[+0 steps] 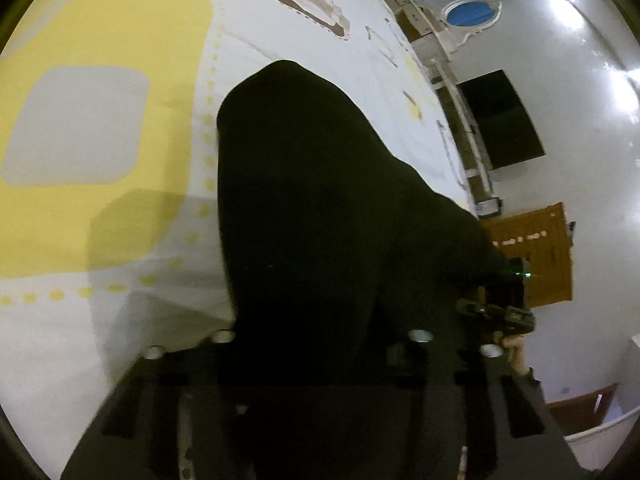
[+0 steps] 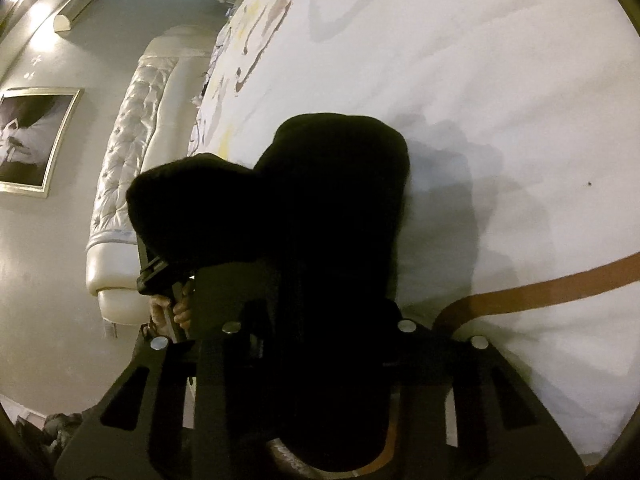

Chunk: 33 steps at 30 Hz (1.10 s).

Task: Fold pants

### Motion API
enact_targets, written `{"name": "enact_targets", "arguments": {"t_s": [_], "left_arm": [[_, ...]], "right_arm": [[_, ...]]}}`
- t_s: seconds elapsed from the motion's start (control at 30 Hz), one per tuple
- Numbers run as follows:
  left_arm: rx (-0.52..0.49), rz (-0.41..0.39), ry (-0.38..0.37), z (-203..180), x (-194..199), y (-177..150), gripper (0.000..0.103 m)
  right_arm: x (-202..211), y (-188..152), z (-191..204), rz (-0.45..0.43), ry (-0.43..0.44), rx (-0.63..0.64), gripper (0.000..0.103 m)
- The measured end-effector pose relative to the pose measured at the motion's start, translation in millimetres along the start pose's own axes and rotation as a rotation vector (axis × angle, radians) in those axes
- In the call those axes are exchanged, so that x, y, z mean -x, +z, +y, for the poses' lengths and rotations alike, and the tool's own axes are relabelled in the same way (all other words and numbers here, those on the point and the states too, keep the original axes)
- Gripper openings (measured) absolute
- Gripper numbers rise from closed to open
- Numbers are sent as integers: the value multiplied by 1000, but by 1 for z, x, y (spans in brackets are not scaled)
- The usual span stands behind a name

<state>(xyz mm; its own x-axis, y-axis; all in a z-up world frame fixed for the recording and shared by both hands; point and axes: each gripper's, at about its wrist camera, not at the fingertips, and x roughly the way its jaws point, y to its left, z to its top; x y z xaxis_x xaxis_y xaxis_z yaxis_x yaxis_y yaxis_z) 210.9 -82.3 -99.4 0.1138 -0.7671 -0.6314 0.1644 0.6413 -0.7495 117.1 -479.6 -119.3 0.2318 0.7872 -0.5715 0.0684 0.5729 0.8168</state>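
Observation:
The black pants [image 1: 312, 184] lie bunched on the white bed cover [image 1: 280, 20], with one end rising into my left gripper [image 1: 316, 320]. Its jaws are closed on the cloth, which hides the fingertips. At the right of that view my right gripper [image 1: 496, 312] also has the dark cloth running into it. In the right wrist view the pants [image 2: 336, 184] fill the mouth of my right gripper [image 2: 320, 320], gripped there with the fingertips covered. My left gripper [image 2: 160, 276], with a hand [image 2: 164, 308] on it, holds up a hanging fold at the left.
The bed cover [image 2: 500, 80] carries a yellow patch [image 1: 100, 20] and a brown stripe [image 2: 540, 288]. A white tufted headboard [image 2: 132, 152] and a framed picture [image 2: 32, 140] stand to the left. A dark screen [image 1: 500, 120] and a wooden cabinet [image 1: 536, 252] are beyond the bed's edge.

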Motion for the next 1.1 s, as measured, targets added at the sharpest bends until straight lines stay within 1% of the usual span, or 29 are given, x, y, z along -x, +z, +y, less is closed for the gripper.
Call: {"name": "enact_targets", "arguments": {"t_s": [0.07,0.13,0.33,0.47,0.5,0.63,0.7,0.87,1.1], "left_arm": [[8,0,-4,1,-1,1,33],[-7,-1,12,-2,-3,2,32],[-25,-10,64,-9,-4,2,32],[-25,-21,68,-8,-3,0,32],[-33,-23,77,-9,-3,0,32],[-102,-37,151,-22,-2,2,32],[-117,-43,168,-25,0,2,32],[-119,-58,166,-23,4,3,31],[-93,-78,153,-7,19,5,31]], "right_arm": [[0,-1,0,-5,6,-2,34],[0,-2,-1,-11,8,-5,34],[0,-3,-2,-29,12,-14,34],[-1,-5,-1,-45,22,-11,33],[-1,-5,1,-49,21,-2,33],[-3,-4,8,-56,13,14,32],[-4,-2,9,-56,8,16,32],[-8,3,14,-54,4,19,31],[-22,14,20,-35,4,25,31]]}}
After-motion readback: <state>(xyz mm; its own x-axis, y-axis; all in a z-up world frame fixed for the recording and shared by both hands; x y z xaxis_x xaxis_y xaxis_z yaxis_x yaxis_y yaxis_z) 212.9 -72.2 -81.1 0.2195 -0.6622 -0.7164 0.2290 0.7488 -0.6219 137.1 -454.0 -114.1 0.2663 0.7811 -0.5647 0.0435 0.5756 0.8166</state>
